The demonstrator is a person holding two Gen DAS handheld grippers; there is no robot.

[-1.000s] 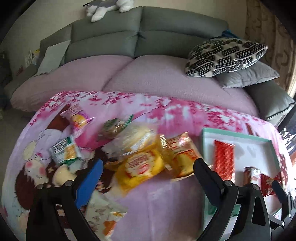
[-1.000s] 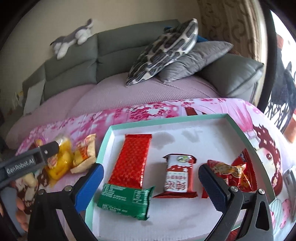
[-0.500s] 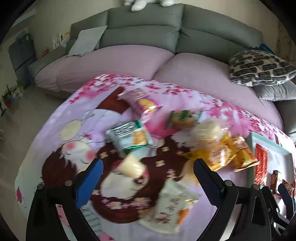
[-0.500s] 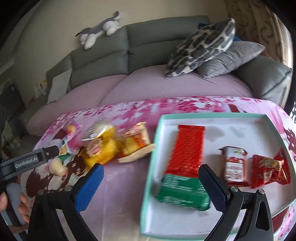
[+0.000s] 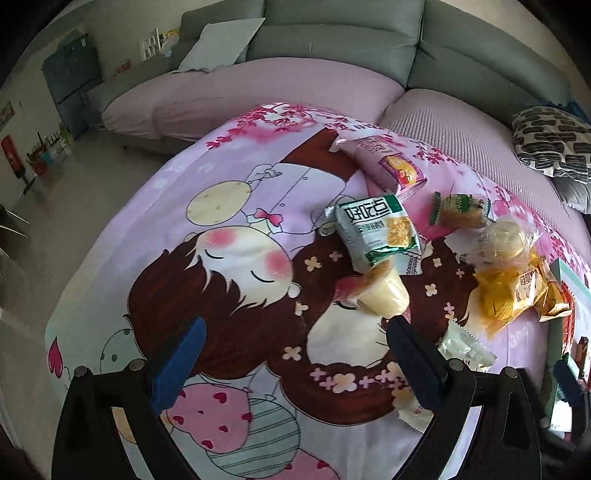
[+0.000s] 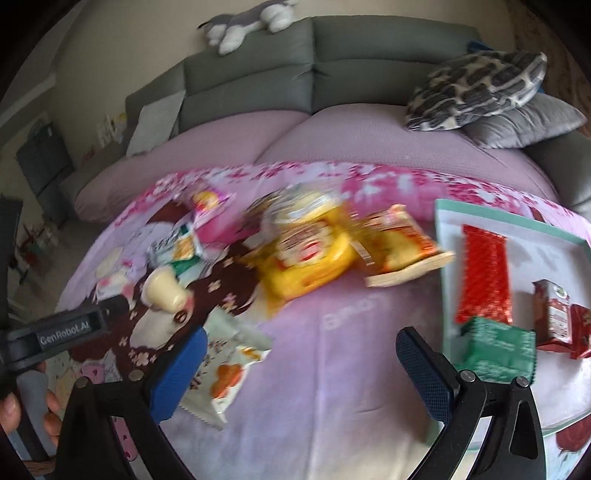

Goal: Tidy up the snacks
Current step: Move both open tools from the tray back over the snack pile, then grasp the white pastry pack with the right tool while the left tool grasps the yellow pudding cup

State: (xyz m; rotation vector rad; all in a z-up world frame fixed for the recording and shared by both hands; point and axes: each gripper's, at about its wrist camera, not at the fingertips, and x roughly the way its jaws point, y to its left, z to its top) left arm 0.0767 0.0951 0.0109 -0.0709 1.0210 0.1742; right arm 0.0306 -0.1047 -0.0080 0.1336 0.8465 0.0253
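Loose snacks lie on a cartoon-print cloth [image 5: 236, 266]: a green-white packet [image 5: 376, 229], a jelly cup [image 5: 384, 291] on its side, a pink packet [image 5: 388, 166], a yellow bag [image 6: 310, 254] and a white packet [image 6: 225, 373]. My left gripper [image 5: 295, 358] is open above the cloth, the jelly cup just beyond its right finger. At the right, a teal-rimmed white tray [image 6: 443, 258] holds a red bar [image 6: 484, 273], a green packet [image 6: 498, 347] and small red packets [image 6: 557, 317]. My right gripper [image 6: 299, 365] is open over bare cloth between the snack pile and the tray.
A grey sofa [image 6: 314, 74] with a pink cover runs behind the table, with patterned and grey pillows [image 6: 480, 88] at the right and a plush toy [image 6: 243, 22] on top. A hand [image 6: 22, 410] holds the left gripper's handle. Floor and shelves lie to the left.
Both grippers have swung left, away from the tray and toward the snack pile. The left gripper now faces the cloth's left half; the tray has slid to the right edge of both views.
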